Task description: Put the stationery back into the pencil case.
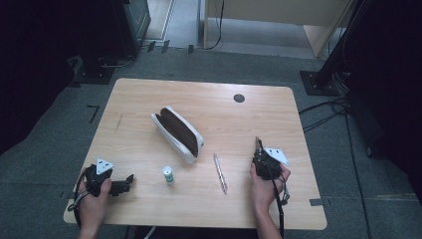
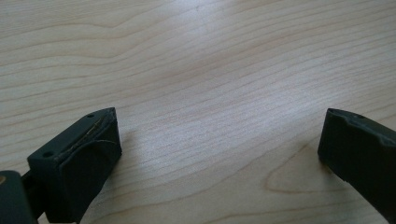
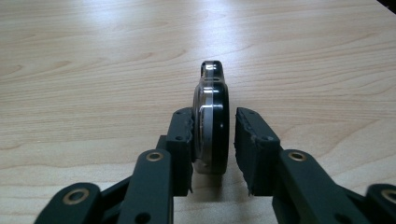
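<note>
As the glossy disc (image 3: pixel 211 93) stands edge-on at frame centre, I judge it hard, light and slippery; my right gripper (image 3: pixel 215 119) brackets its flat faces narrowly, one pad just clear.

On the light wooden tabletop (image 1: pixel 149 94) a white zip pouch (image 1: pixel 177 133) lies mid-table. Nearer the person, a small white bottle (image 1: pixel 168 175) sits left of a slim silver pen (image 1: pixel 220 173); a round dark disc (image 3: pixel 212 123) stands on edge at the right.
</note>
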Available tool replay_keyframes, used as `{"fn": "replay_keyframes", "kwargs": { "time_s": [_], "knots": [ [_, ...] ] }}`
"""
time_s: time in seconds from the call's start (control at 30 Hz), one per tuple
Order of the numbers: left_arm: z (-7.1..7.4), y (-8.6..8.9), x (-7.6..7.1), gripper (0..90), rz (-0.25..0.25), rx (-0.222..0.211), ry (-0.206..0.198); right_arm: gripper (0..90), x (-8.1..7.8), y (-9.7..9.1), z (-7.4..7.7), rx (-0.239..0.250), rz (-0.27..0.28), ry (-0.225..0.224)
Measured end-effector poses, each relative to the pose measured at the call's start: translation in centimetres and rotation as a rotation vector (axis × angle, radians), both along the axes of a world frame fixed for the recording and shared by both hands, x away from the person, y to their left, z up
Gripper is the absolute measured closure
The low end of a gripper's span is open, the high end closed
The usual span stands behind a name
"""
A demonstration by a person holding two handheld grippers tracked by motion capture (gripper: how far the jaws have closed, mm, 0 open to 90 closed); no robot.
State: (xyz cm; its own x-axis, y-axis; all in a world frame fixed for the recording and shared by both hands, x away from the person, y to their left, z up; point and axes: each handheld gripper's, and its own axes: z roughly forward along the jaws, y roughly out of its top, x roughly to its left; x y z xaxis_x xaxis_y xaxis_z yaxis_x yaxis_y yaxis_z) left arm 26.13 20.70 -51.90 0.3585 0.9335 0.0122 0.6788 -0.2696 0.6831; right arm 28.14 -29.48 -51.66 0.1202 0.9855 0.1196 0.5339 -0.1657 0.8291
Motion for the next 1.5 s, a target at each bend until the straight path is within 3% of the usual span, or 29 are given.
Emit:
{"fn": "replay_keyframes", "kwargs": {
  "time_s": [0.4,0.73,1.03,1.5],
  "knots": [
    [0.0,0.0,0.0,0.0,0.000,0.000,0.000,73.9,0.0,-0.1,0.0,-0.002,0.041,-0.016],
    [0.0,0.0,0.0,0.0,-0.001,0.000,0.000,69.8,0.4,-0.2,-0.3,0.012,0.087,-0.010],
    [0.0,0.0,0.0,0.0,-0.001,0.000,0.000,74.1,0.4,-0.2,-0.2,0.005,0.100,-0.014],
    [0.0,0.0,0.0,0.0,-0.001,0.000,0.000,74.2,0.1,0.8,1.8,0.021,0.156,-0.062]
  ]
}}
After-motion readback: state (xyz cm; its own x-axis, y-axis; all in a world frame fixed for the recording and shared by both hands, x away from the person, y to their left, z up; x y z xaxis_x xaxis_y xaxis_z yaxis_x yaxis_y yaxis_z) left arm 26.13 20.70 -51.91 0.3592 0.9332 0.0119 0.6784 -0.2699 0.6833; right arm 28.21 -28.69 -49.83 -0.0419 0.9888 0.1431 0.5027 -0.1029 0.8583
